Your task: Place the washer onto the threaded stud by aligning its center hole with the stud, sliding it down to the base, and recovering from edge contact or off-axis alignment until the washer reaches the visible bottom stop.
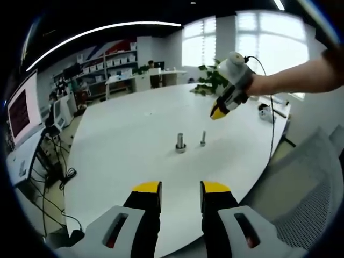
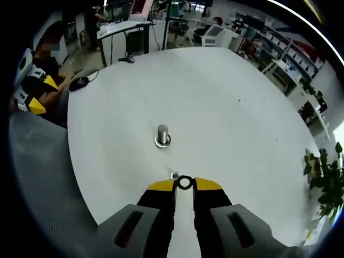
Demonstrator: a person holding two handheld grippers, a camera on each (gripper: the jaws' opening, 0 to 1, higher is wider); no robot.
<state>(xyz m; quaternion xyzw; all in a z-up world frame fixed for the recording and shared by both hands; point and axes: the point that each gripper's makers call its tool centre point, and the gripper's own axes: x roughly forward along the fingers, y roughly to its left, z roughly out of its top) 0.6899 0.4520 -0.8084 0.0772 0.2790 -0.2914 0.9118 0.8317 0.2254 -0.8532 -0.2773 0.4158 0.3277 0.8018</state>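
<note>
The washer (image 2: 184, 183) is pinched between the right gripper (image 2: 184, 185) jaws, held above the white surface (image 2: 226, 97), near the slender threaded stud (image 1: 203, 138). The left gripper (image 1: 180, 194) jaws are spread, empty. Carrying is judged under way; centring the hole over the stud tip comes next.

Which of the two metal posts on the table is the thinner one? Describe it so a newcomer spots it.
On the large white round table, two short metal posts stand mid-surface in the left gripper view. The thin threaded stud stands right of the thick grey cylinder with a flared base: slimmer, shorter, with no wide collar.
</note>
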